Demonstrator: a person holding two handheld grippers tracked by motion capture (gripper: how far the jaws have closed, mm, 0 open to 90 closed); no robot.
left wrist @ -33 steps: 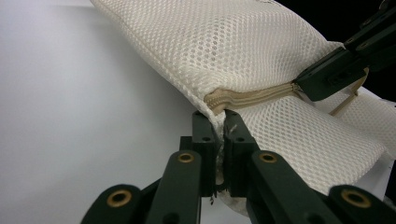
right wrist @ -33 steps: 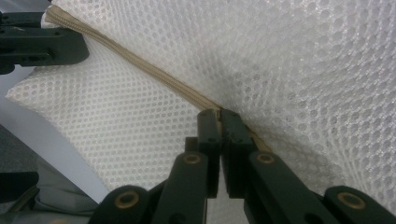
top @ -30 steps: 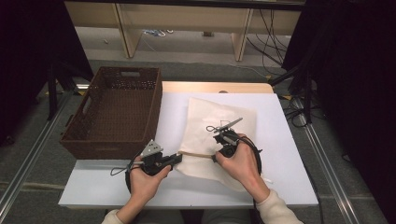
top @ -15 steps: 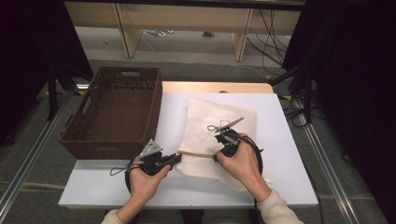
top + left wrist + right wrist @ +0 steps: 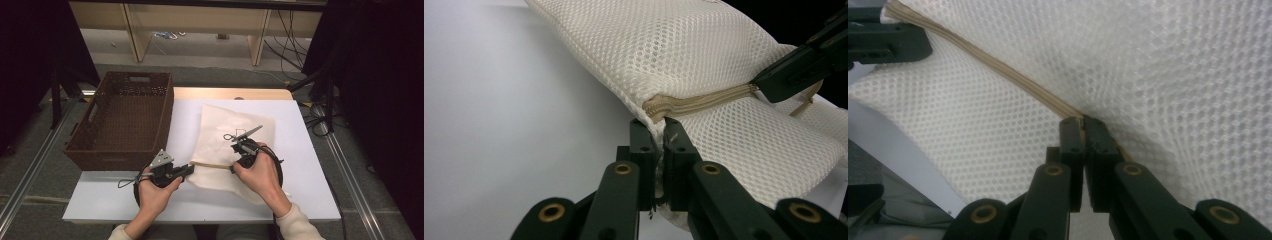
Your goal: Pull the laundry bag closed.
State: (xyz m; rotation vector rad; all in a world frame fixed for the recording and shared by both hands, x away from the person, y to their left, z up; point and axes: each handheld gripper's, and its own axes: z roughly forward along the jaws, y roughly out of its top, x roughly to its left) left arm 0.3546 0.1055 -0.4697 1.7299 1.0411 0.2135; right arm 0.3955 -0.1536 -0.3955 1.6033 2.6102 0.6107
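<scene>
A white mesh bag (image 5: 227, 125) with a beige zipper (image 5: 212, 164) lies on the white table (image 5: 310, 150). My left gripper (image 5: 191, 169) is shut on the bag's corner at the zipper's left end; in the left gripper view its jaws (image 5: 659, 132) pinch the mesh (image 5: 704, 55) just under the zipper (image 5: 704, 102). My right gripper (image 5: 234, 165) is shut on the zipper farther right. The right gripper view has its jaws (image 5: 1083, 122) closed on the beige zipper line (image 5: 998, 70), with mesh (image 5: 1158, 60) all around. Each gripper appears in the other's view (image 5: 794, 75) (image 5: 888, 42).
A dark brown wicker basket (image 5: 85, 150) stands on the table's left side, close to my left hand. A wooden board (image 5: 230, 93) borders the table's far edge. Cables trail on the floor at the right (image 5: 320, 120).
</scene>
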